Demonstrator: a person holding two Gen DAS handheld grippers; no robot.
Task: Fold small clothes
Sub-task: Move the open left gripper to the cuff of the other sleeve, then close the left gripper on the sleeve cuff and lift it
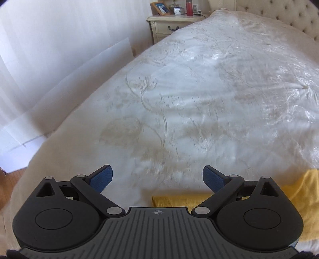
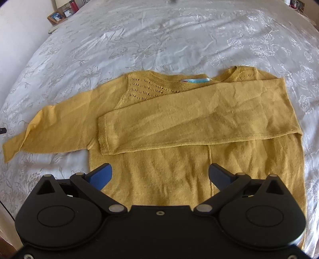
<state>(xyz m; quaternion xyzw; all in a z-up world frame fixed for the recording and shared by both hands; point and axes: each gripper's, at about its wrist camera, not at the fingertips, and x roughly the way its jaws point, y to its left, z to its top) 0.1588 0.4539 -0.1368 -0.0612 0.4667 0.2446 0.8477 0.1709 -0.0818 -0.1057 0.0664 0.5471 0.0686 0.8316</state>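
Note:
A small mustard-yellow knit sweater (image 2: 179, 159) lies flat on the white bed, neck away from me. Its right sleeve (image 2: 179, 119) is folded across the chest. Its left sleeve (image 2: 49, 127) stretches out to the left. My right gripper (image 2: 160, 177) is open and empty, hovering over the sweater's lower body. My left gripper (image 1: 157, 179) is open and empty above the bedspread; the end of the left sleeve (image 1: 175, 200) lies just below and between its fingers, with more yellow cloth (image 1: 303, 191) at the right.
The bed has a white floral bedspread (image 1: 179, 99). A cream nightstand (image 1: 169, 25) with a picture frame, clock and red bottle stands at the far left corner. A tufted headboard (image 1: 289, 14) is at the back. White panels (image 1: 59, 89) lean beside the bed.

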